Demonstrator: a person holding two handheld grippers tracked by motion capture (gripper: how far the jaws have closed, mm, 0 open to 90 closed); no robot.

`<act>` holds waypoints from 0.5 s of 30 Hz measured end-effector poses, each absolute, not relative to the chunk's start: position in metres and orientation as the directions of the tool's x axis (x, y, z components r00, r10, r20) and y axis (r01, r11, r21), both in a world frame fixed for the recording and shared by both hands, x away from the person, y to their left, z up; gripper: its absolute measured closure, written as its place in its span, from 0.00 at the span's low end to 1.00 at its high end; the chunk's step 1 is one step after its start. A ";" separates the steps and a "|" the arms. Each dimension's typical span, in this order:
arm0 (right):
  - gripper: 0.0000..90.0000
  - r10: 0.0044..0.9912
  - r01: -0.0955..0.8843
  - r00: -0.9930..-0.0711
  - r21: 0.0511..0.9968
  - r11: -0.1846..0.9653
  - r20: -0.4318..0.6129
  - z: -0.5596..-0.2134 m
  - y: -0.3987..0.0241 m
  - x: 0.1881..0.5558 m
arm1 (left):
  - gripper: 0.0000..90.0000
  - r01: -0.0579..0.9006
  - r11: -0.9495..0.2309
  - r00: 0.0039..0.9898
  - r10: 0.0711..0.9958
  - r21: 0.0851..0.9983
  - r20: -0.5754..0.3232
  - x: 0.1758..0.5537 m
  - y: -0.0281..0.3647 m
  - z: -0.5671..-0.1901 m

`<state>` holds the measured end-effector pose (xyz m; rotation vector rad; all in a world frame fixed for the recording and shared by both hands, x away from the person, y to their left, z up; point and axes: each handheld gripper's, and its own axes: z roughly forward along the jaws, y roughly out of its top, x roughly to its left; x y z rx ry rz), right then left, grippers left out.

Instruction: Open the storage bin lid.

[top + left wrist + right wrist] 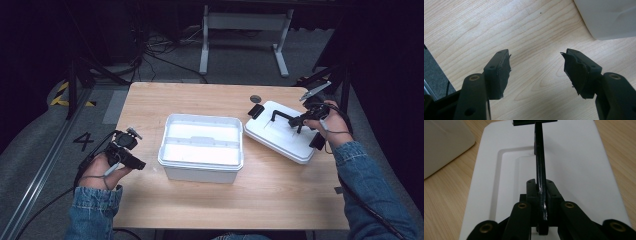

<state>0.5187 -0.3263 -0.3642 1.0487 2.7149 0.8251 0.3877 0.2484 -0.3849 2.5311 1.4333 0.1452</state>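
On the table (150,210): one white bin (201,147), open, nothing visible inside, at centre; one white lid (285,132), lying flat on the wood just right of the bin, apart from it, with black latches at its ends. Lid's black handle (540,170), a thin bar standing up from the top face, is where I have my right gripper (304,120); its jaws are clamped together on that bar, pads pressing either side in the right gripper view. My left gripper (125,150) rests near the table's left edge, short of the bin, jaws apart with bare wood between them in the left gripper view. Status, as I judge it: grip on the lid secured; lid not yet on the bin. Outstanding: lift, carry left over the bin, seat, latch.
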 end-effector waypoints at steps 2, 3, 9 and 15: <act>0.94 0.647 0.586 -0.758 0.530 0.613 0.089 -0.370 -0.325 0.519 | 0.42 0.833 -0.496 0.517 0.856 0.245 -0.027 0.388 0.249 -0.385; 0.94 0.647 0.586 -0.758 0.530 0.613 0.089 -0.370 -0.325 0.519 | 0.42 0.833 -0.496 0.517 0.856 0.245 -0.027 0.388 0.249 -0.385; 0.94 0.638 0.585 -0.763 0.532 0.612 0.105 -0.390 -0.322 0.521 | 0.42 0.835 -0.494 0.515 0.857 0.244 -0.029 0.388 0.249 -0.385; 0.94 0.636 0.590 -0.762 0.536 0.604 0.123 -0.401 -0.323 0.522 | 0.42 0.836 -0.493 0.514 0.857 0.239 -0.032 0.388 0.249 -0.386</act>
